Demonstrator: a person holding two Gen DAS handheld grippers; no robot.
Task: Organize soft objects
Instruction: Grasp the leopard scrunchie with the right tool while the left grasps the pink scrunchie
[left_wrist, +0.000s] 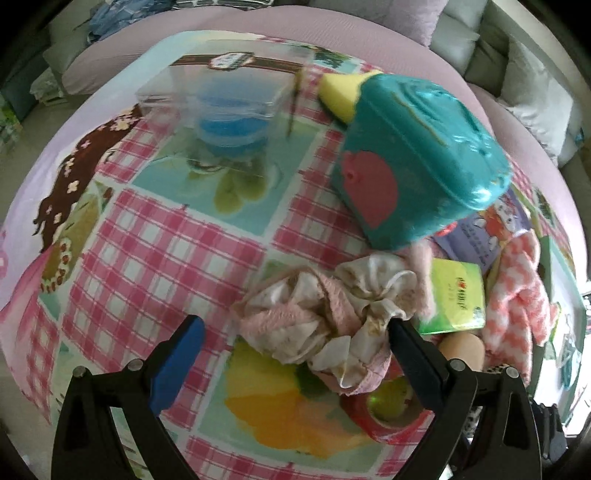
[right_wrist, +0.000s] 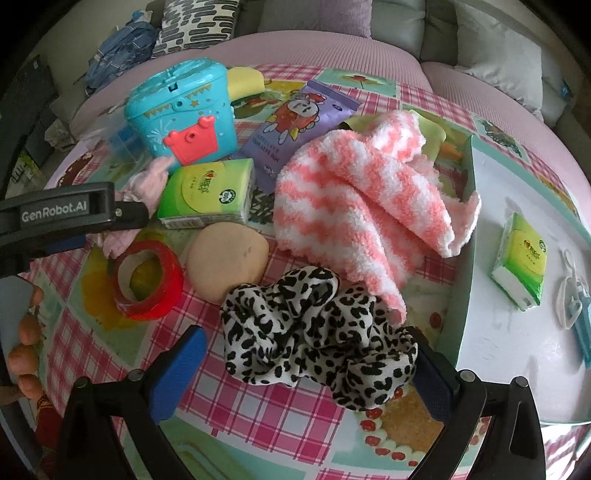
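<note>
My left gripper (left_wrist: 295, 332) stands wide open, its jaws on either side of the pink-and-cream scrunchie (left_wrist: 325, 325), which lies on the checked cloth (left_wrist: 166, 251) over the counter; the right jaw tip looks to be touching the fabric. At one o'clock from it tilts the teal toy case (left_wrist: 417, 155), and at eleven o'clock a clear box (left_wrist: 221, 99) holds something blue.

My right gripper (right_wrist: 306, 354) is open too, straddling the leopard-print scrunchie (right_wrist: 317, 332), with its right jaw against the fabric. At twelve o'clock lies the pink-and-white fuzzy cloth (right_wrist: 362, 199); at ten o'clock, a beige pouf (right_wrist: 227, 258) and a red tape roll (right_wrist: 147, 280). A white tray (right_wrist: 480, 314) at three o'clock holds a green tissue pack (right_wrist: 521, 262).
</note>
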